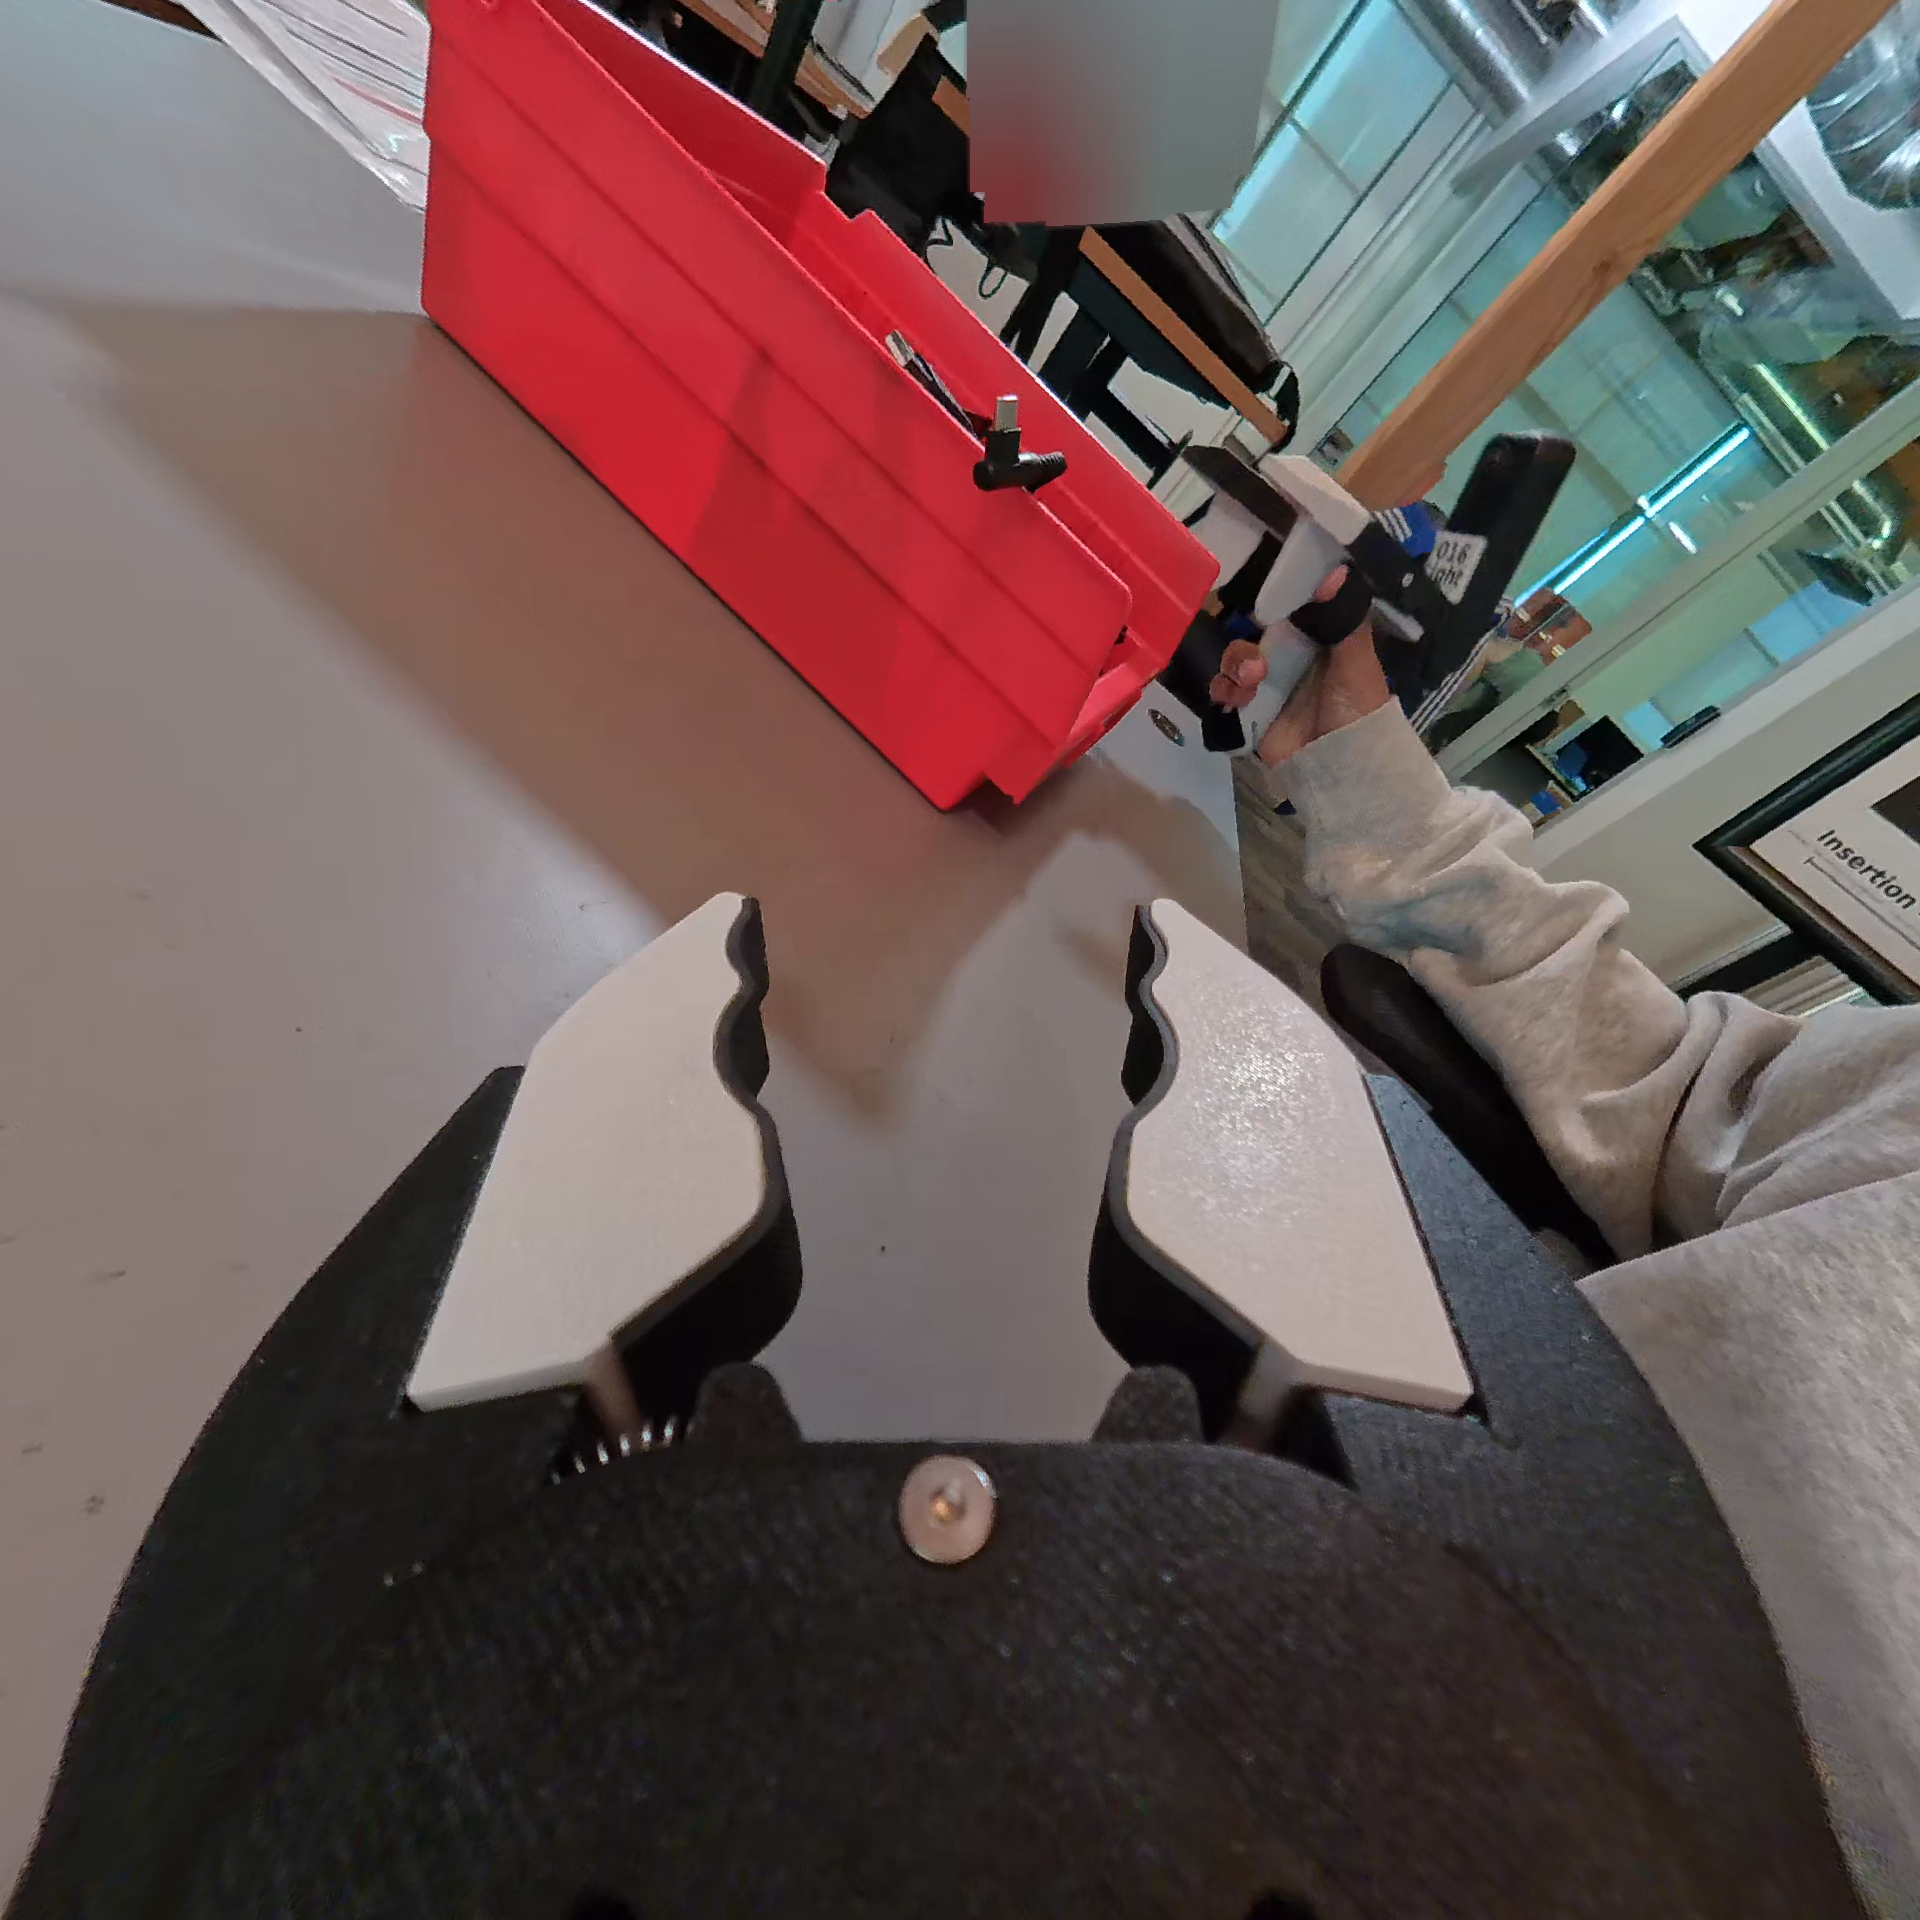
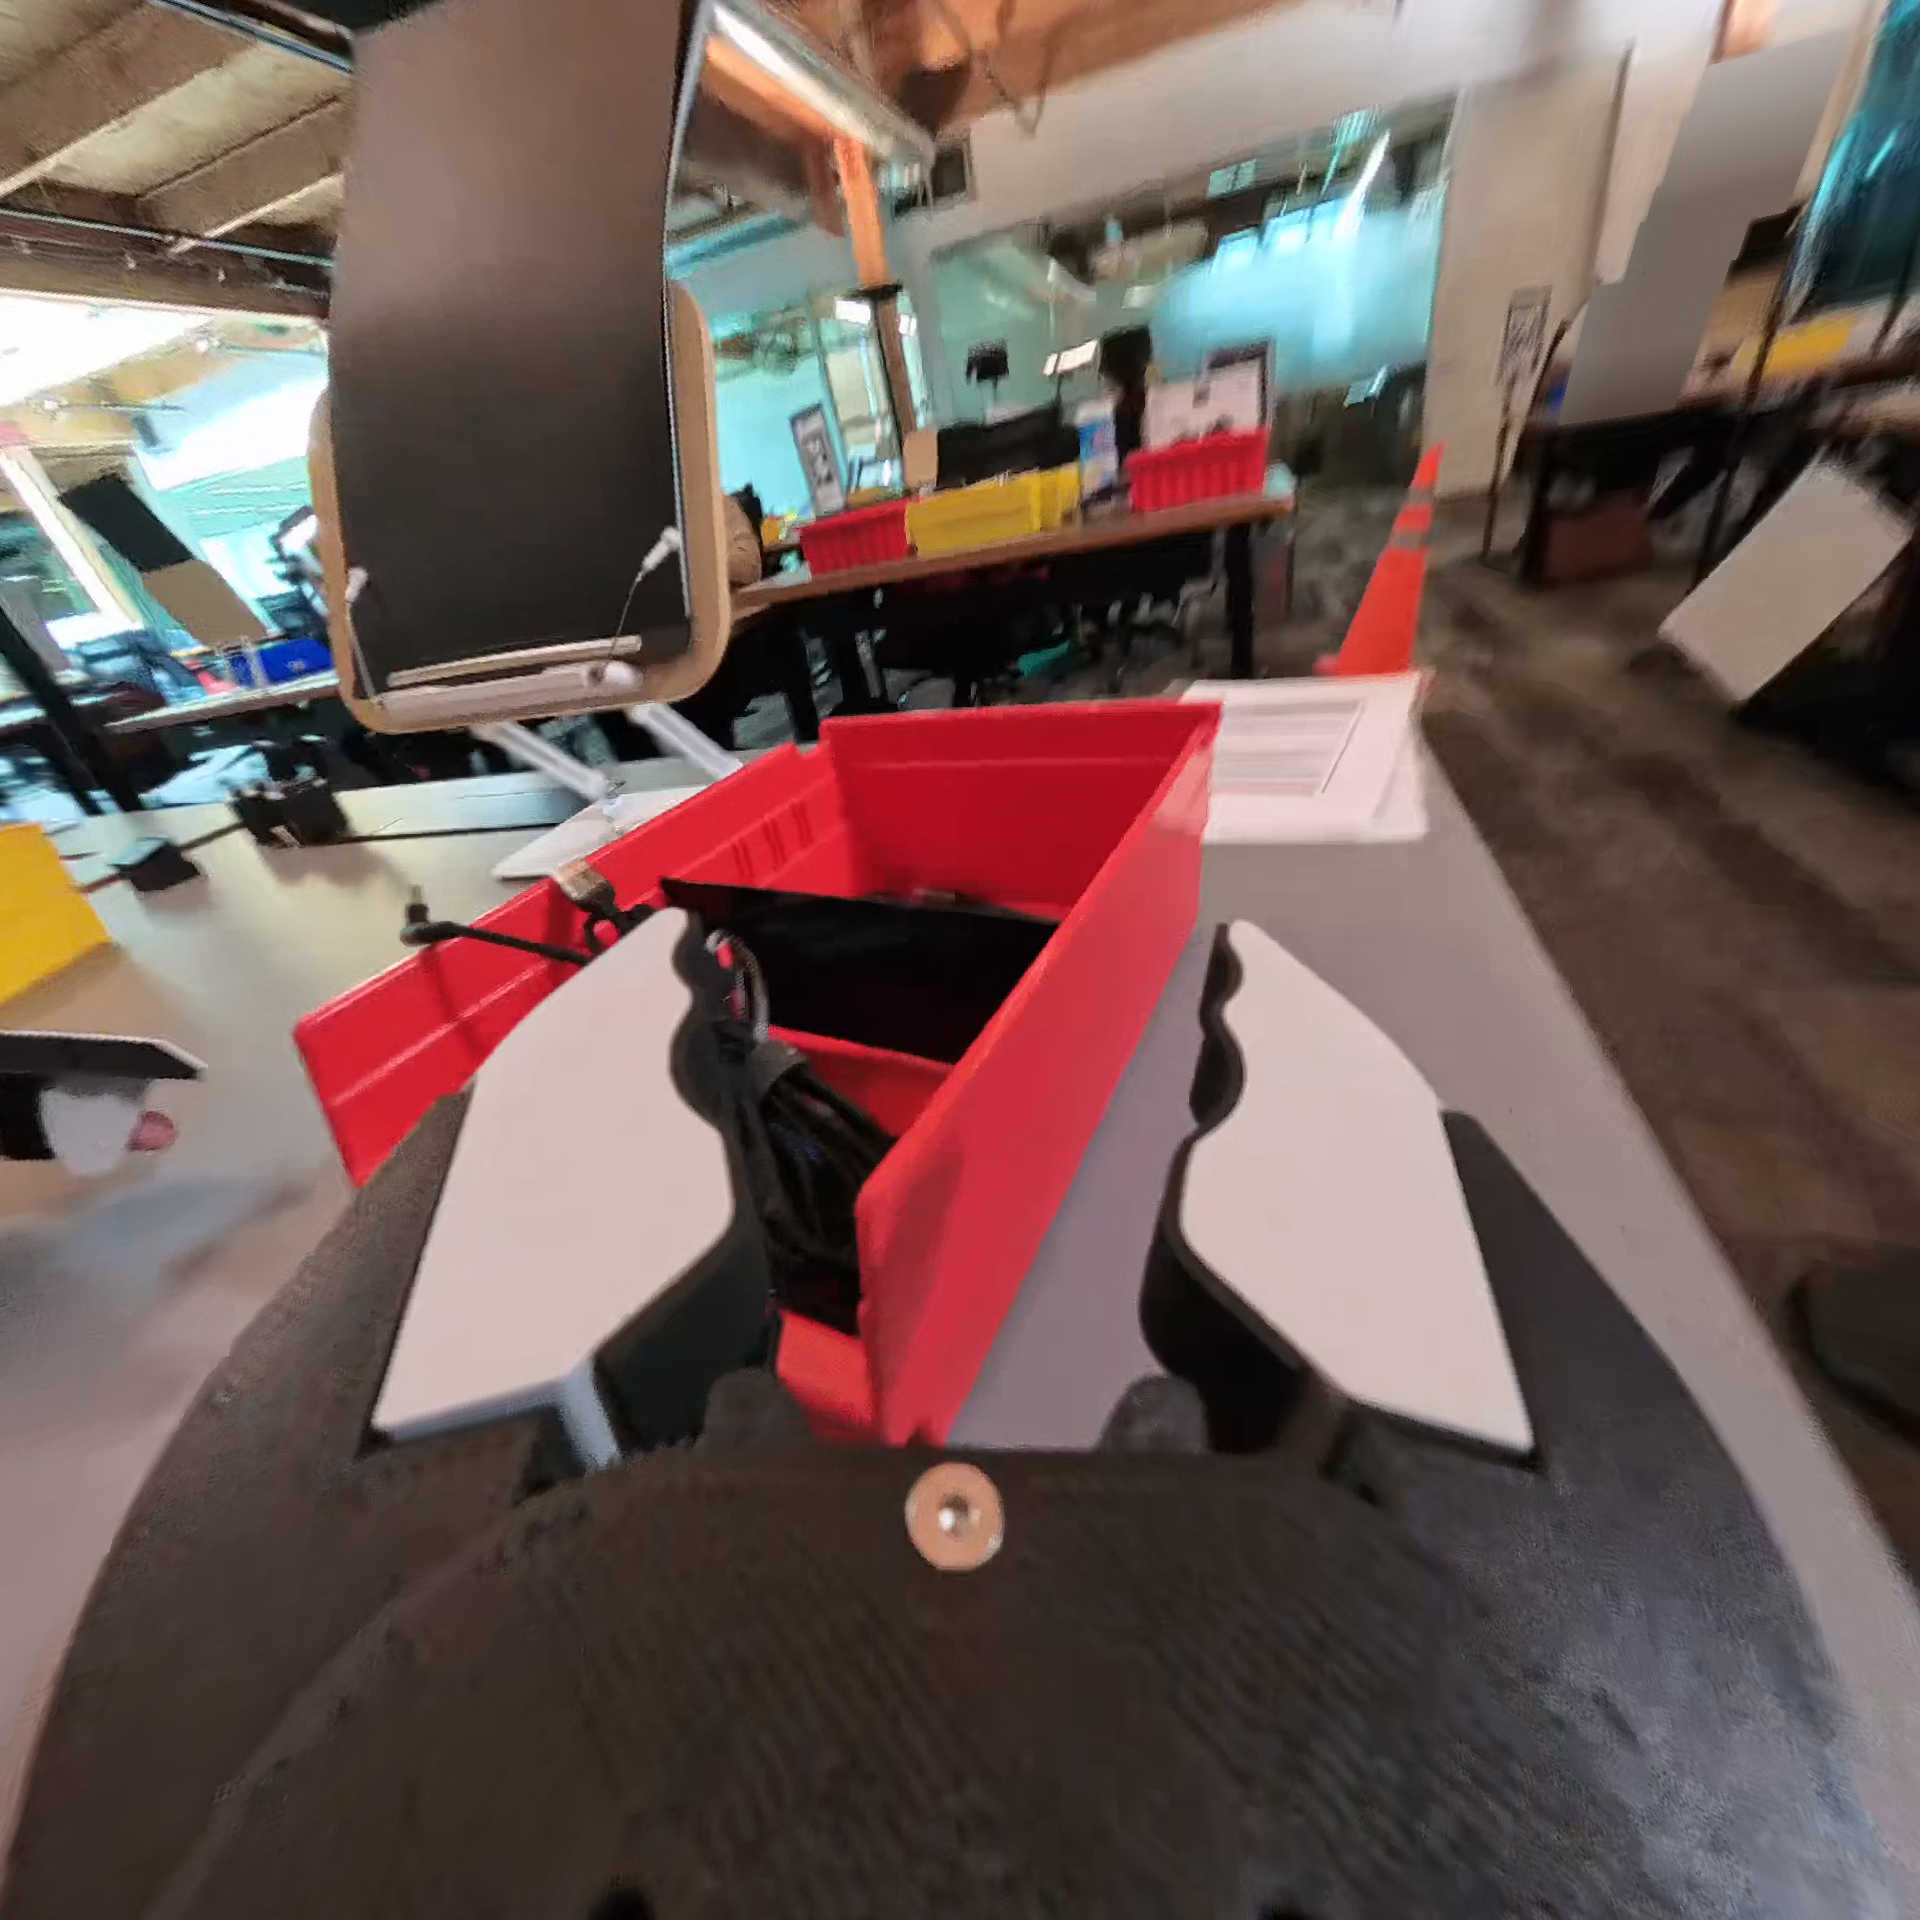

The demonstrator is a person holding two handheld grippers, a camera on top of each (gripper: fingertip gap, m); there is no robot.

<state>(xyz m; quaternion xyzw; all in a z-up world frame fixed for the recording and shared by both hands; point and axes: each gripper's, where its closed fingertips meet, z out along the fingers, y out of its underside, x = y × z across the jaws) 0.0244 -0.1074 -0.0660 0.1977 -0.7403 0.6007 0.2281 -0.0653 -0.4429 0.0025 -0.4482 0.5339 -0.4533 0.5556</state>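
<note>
A red plastic bin (image 1: pixel 727 416) stands on a grey table (image 1: pixel 260 831). My left gripper (image 1: pixel 948 920) is open and empty, low over the bare table, short of the bin. Black cable plugs (image 1: pixel 1013 462) poke over the bin's rim. My right gripper (image 2: pixel 956 930) is open, its fingers straddling the bin's right wall (image 2: pixel 1039 1091). Its left finger (image 2: pixel 582 1143) is inside the bin beside a bundle of black cables (image 2: pixel 800 1143). A black flat item (image 2: pixel 883 956) lies deeper in the bin. The right gripper also shows in the left wrist view (image 1: pixel 1299 540), held by a hand.
A dark screen on a stand (image 2: pixel 509 364) rises behind the bin. A yellow bin (image 2: pixel 42 914) sits at the left, a paper sheet (image 2: pixel 1309 758) beyond the red bin. The table edge (image 2: pixel 1558 1039) runs along the right, with an orange cone (image 2: pixel 1387 582) on the floor. To reach the black flat item (image 2: pixel 883 956) in a straight line is about 20 cm for my right fingers, about 30 cm for my left.
</note>
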